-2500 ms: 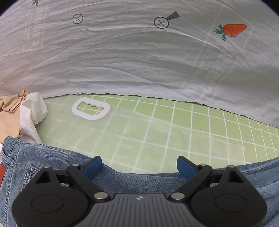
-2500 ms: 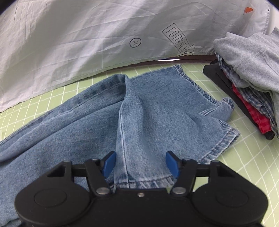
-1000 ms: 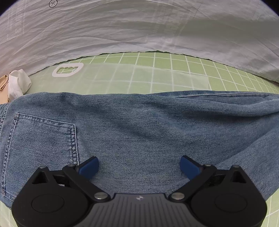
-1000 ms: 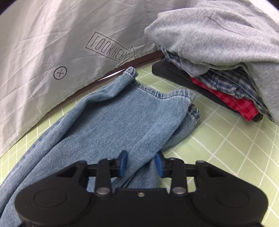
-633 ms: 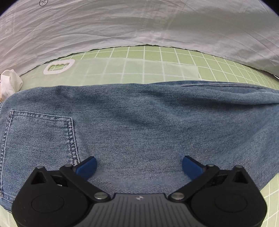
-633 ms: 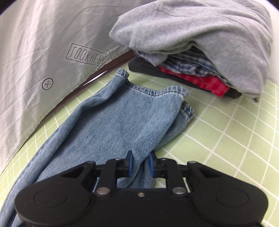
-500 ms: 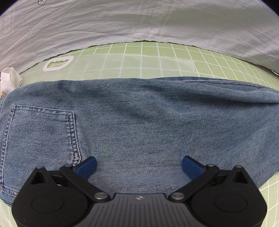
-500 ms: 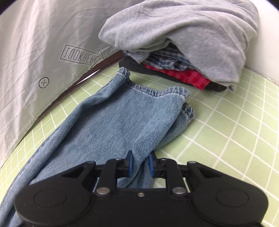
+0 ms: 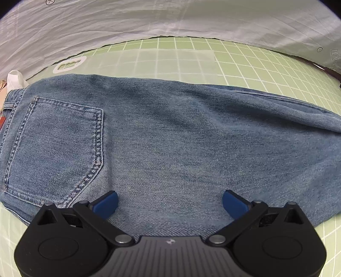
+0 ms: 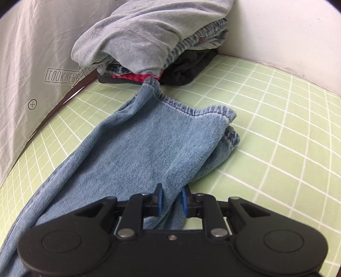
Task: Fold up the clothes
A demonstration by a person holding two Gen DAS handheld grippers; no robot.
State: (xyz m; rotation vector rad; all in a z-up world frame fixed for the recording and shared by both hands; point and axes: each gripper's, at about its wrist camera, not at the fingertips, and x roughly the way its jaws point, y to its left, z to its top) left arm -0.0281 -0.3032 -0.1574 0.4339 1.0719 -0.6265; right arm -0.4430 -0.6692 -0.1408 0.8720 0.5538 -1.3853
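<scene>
Blue jeans (image 9: 170, 132) lie across a green grid mat (image 9: 245, 64), back pocket (image 9: 55, 147) to the left. My left gripper (image 9: 169, 201) hovers over the seat of the jeans, open, its blue pads wide apart with nothing clamped. In the right wrist view the jeans' leg end (image 10: 149, 153) stretches away towards its hem (image 10: 191, 110). My right gripper (image 10: 171, 201) is shut on a fold of that leg, denim pinched between the blue pads.
A pile of folded clothes (image 10: 149, 42) topped by a grey sweatshirt sits just beyond the hem. A white printed sheet (image 9: 149, 19) hangs behind the mat. A white plastic ring (image 9: 69, 64) and light garments (image 9: 13, 77) lie at far left.
The right gripper closed on the jeans' leg and carried it sideways; the clothes pile swung from right to centre. The left gripper shifted over the jeans, showing more of the pocket.
</scene>
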